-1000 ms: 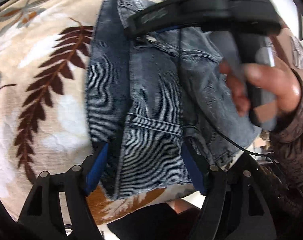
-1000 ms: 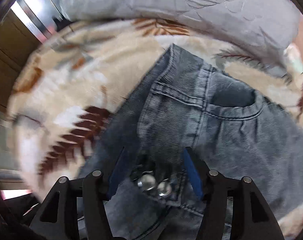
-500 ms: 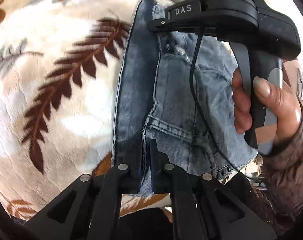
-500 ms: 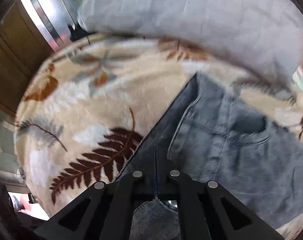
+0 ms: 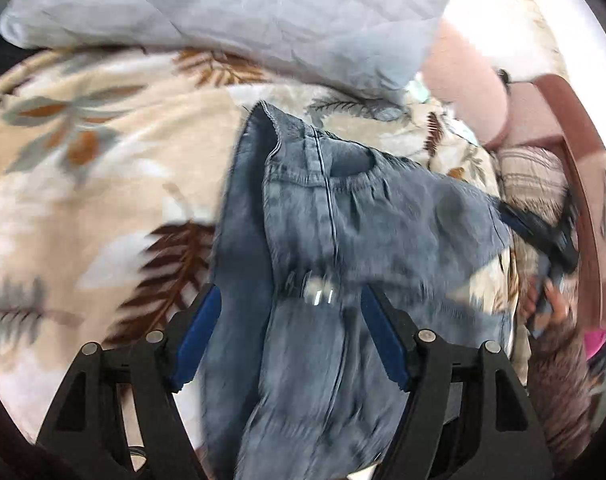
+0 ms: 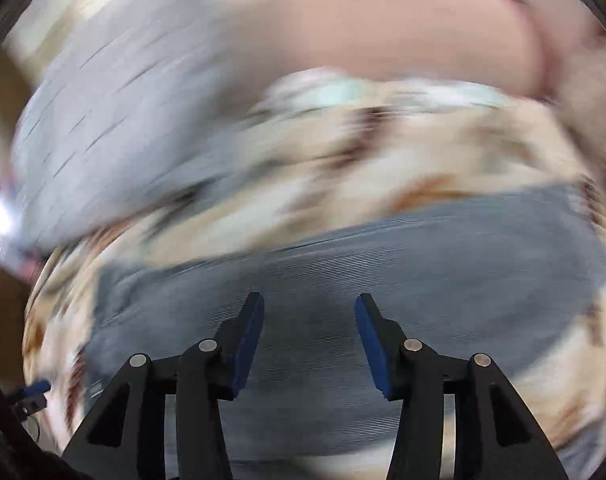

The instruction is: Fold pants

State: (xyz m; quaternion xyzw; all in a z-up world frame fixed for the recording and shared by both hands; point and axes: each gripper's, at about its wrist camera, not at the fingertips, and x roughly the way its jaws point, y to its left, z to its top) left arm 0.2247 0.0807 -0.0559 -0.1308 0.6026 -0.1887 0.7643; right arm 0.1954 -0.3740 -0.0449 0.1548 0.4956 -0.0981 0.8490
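Grey-blue denim pants (image 5: 343, 240) lie bunched on a cream blanket with brown fern leaves (image 5: 103, 200); the waistband, a pocket opening and metal buttons (image 5: 319, 292) show. My left gripper (image 5: 291, 312) is open, its blue pads either side of the denim near the buttons. My right gripper (image 6: 309, 312) is open and empty just above flat denim (image 6: 383, 260); that view is motion-blurred. The right gripper also shows in the left wrist view (image 5: 543, 236), at the pants' right edge, in a hand.
A pale grey-blue pillow (image 5: 243, 12) lies along the far side of the blanket. A pink cushion (image 5: 463, 68) and a reddish-brown wooden frame (image 5: 583, 184) stand at the right. A plaid cloth (image 5: 531, 180) lies beside the frame.
Both grippers were shut on the denim half a second ago and are open now. The right gripper has swung away to the pants' right side. The pants have shifted and look more bunched.
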